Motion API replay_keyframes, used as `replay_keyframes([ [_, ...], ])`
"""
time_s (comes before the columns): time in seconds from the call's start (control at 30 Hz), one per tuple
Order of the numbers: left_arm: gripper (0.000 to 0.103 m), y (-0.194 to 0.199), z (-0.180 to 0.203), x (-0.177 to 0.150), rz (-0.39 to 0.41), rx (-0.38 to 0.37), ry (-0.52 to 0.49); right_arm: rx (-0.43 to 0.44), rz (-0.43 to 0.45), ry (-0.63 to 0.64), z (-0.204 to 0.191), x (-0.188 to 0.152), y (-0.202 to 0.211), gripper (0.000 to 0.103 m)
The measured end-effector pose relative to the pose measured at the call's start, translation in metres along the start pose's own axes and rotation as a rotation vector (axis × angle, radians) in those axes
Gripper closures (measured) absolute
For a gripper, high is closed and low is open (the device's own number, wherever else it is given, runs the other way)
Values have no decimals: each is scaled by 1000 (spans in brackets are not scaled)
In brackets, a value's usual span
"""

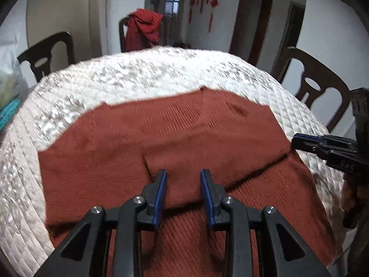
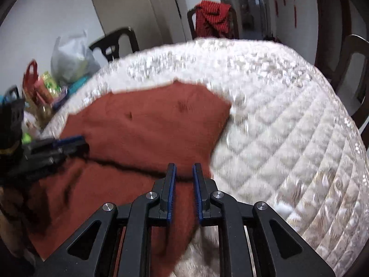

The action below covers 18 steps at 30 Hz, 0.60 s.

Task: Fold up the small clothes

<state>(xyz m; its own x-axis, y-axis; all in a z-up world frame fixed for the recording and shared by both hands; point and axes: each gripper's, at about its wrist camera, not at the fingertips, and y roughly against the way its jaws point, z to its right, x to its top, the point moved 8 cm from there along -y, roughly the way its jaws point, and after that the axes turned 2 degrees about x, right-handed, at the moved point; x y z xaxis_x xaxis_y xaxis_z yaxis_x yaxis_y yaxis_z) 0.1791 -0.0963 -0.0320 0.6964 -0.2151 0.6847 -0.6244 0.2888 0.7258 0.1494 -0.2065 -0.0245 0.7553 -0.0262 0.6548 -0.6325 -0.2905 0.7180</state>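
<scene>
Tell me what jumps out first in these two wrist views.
A rust-red knit garment lies partly folded on a white quilted table cover, filling the near part of both views. Over its near edge, the left hand-held gripper and right hand-held gripper are both open. Behind the table, a red cloth hangs over a dark chair.

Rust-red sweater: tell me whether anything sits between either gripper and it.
Nothing visible does. The left gripper and right gripper are both open directly over the rust-red sweater, which lies on the white quilted cover.
</scene>
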Motion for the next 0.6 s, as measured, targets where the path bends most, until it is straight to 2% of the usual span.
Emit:
replay_keyframes([
  [0.1,66,-9,-9,11,1,11,55,6,26,6,-2,19,-7,88],
  [0.17,65,-24,-14,9,-41,22,67,-18,-2,-10,7,24,-22,88],
  [0.23,64,-23,-16,7,-37,23,67,-41,-55,-19,16,22,-40,88],
  [0.27,64,-20,-16,5,-39,22,71,-35,-38,-19,17,23,-40,88],
  [0.37,64,-4,-16,-6,-27,4,71,-29,-37,-27,15,17,-26,88],
  [0.5,62,10,-16,-28,-27,-16,52,25,-43,35,-4,-7,-10,88],
  [0.57,62,17,-19,-35,-44,-19,62,6,-86,79,-8,-18,-17,88],
  [0.6,62,22,-21,-39,-41,-18,62,-8,-73,95,-9,-18,-12,88],
])
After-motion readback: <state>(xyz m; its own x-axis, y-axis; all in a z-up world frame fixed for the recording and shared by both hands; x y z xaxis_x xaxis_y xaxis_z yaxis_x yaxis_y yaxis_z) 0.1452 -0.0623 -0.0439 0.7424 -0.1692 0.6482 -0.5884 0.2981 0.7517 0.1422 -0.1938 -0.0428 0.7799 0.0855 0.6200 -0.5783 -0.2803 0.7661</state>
